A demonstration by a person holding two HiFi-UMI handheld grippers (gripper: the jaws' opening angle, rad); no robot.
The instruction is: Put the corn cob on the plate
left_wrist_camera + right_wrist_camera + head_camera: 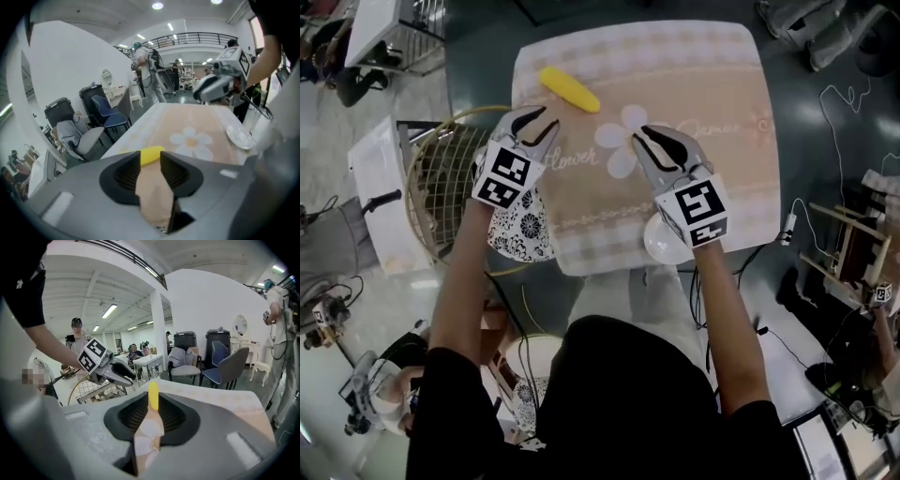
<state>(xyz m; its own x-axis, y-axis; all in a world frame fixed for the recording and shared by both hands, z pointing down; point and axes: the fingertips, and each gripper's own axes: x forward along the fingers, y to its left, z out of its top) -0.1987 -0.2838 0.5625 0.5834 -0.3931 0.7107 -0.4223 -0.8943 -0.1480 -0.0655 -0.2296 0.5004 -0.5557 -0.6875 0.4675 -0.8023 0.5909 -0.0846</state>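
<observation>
Smooth yellow corn cob (569,90) lying loose on the desk (722,84), with both hand-held grippers short of it.

The cob is bright yellow with rounded ends, and it lies slantwise near the far left edge of a beige checked cloth printed with a white flower. The white plate (659,242) sits at the desk's near edge, partly hidden under the marker cube of the right hand-held gripper (659,141), well apart from the cob. A round wire basket (441,183) stands beside the desk's left edge. The left hand-held gripper (536,127) is near the cob on its near side, with only open cloth between them; the right one is over the flower print, farther off. Each has its jaws a narrow gap apart and grips nothing; in both gripper views the cob shows beyond the tips.
</observation>
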